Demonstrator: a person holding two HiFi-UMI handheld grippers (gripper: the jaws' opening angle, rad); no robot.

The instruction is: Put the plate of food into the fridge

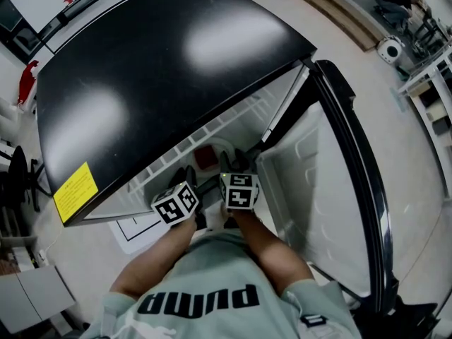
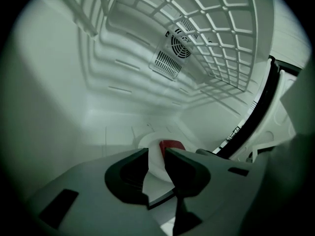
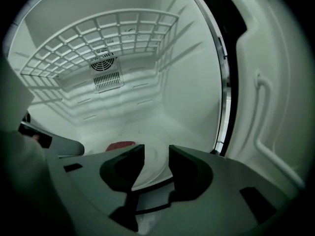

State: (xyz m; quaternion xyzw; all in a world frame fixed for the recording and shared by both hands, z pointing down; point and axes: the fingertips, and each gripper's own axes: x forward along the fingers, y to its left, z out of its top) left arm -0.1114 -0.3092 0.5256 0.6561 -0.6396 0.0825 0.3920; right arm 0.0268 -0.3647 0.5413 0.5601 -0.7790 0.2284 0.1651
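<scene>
surface: fridge floor [image 3: 162, 127] — white | on it: plate [image 3: 155, 163] — carrying red food [image 3: 120, 145]

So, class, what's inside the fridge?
A plate with red food at the bottom, a wire shelf above, a fan vent at the back. The left gripper and right gripper hide its near edge.

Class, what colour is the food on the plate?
Red food, clearest in the left gripper view.

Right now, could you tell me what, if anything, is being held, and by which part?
The left claw appears to pinch the plate by its near rim; the right claw stands open around that rim, not pressing.
</scene>
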